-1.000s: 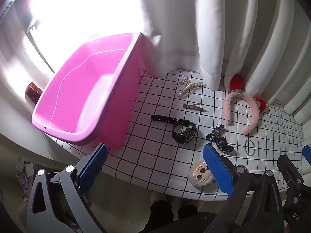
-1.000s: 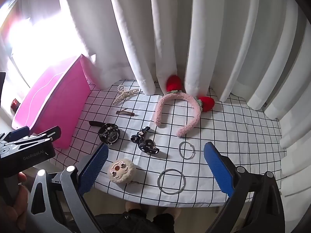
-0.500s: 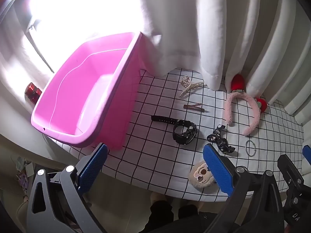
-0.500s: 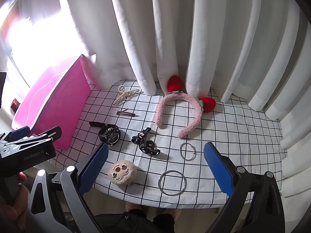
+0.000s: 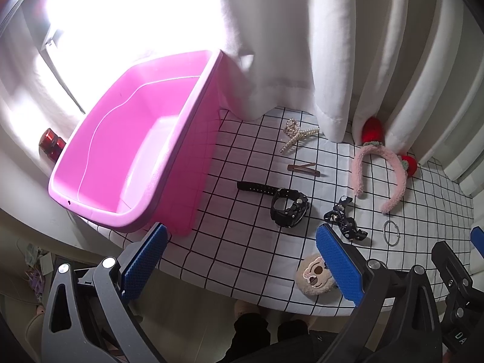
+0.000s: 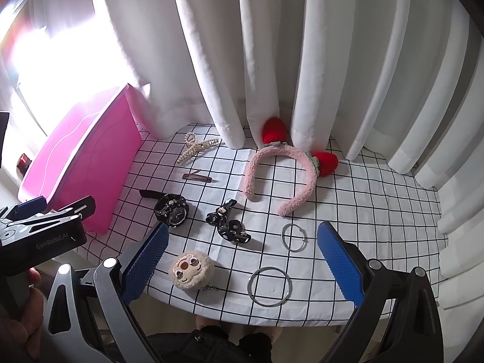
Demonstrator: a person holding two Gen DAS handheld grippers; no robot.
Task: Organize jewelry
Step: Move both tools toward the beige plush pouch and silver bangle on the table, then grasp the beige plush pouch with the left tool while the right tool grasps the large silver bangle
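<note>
Pink bin [image 5: 130,157] far left, nothing in it. Right of it: black watch [image 6: 171,210], stiff, grab by case; plush charm [image 6: 191,269] near edge, soft; thin bangle [image 6: 269,286], slippery, pinch rim; fuzzy headband [image 6: 281,163] far right. Left gripper [image 5: 239,260] and right gripper [image 6: 242,260] gape wide, holding nothing.

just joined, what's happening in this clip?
A person holds a claw in each hand over a checked tablecloth strewn with accessories. Both the left claw and the right claw are open and hold nothing. The pink bin looks empty. Still on the cloth: black watch, pearl hair claw, brown clip, pink headband, black bow clip, plush charm and two metal rings, one small, one large. Sorting has not visibly started.
</note>
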